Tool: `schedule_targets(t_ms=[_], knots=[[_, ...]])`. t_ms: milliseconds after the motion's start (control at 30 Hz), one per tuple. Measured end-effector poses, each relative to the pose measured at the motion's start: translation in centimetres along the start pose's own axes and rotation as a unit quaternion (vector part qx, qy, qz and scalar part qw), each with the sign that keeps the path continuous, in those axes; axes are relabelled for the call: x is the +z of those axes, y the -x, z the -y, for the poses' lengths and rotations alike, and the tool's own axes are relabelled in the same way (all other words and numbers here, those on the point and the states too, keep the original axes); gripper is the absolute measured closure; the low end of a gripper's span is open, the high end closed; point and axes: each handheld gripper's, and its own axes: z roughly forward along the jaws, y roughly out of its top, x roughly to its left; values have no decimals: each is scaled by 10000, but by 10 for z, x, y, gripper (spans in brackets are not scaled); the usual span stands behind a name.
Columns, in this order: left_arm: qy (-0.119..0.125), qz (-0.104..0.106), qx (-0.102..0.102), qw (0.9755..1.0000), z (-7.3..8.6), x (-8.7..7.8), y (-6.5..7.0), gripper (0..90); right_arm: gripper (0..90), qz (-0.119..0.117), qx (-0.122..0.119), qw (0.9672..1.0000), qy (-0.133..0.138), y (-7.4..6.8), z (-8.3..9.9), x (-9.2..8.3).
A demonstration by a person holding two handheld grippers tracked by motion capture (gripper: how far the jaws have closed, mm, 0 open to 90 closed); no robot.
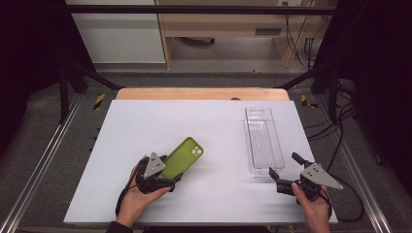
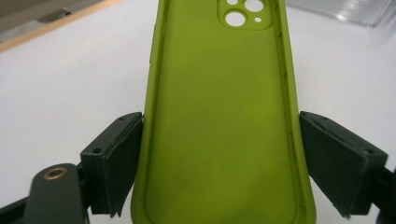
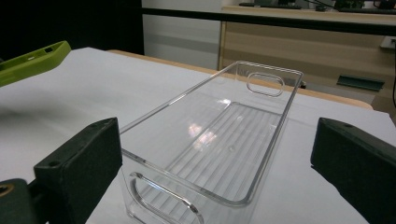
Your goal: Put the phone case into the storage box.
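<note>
A lime-green phone case (image 1: pixel 183 156) (image 2: pixel 219 116), hollow side up with its camera cut-outs at the far end, is in my left gripper (image 1: pixel 169 171) (image 2: pixel 219 158). Both pads press on its long edges near the bottom end. In the right gripper view the case (image 3: pixel 30 63) hangs tilted above the white table with a shadow beneath it. A clear plastic bin (image 1: pixel 263 141) (image 3: pixel 224 140) with ribbed floor and handle slots lies lengthwise on the right. My right gripper (image 1: pixel 284 165) (image 3: pixel 219 158) stands open just before its near end, jaws wide on either side, touching nothing.
The white table top (image 1: pixel 145 126) spreads wide between the case and the bin. A wooden edge (image 1: pixel 204 93) runs along its far side, with black frame rails at left and right and cables on the floor at the right.
</note>
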Motion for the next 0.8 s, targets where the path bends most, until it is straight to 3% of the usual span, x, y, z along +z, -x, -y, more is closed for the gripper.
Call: schedule_targets(t_ms=[200,300,333,533,800], knots=[[377,-229,-58,9990,-4,-8,-3,161,20,10,8,10000,32,-8,-2,2],[349,-346,-61,9988,-1,-8,-4,161,20,-6,106,9999,59,-10,-3,2],[314,-391,-94,9987,2,-7,-4,161,20,-73,317,9994,117,-14,-6,3],[453,-472,-51,9978,2,-13,-4,160,36,-42,342,9993,143,-26,-23,7],[521,-562,-120,9970,4,-15,-4,160,73,-85,355,9984,-421,-43,-59,33]])
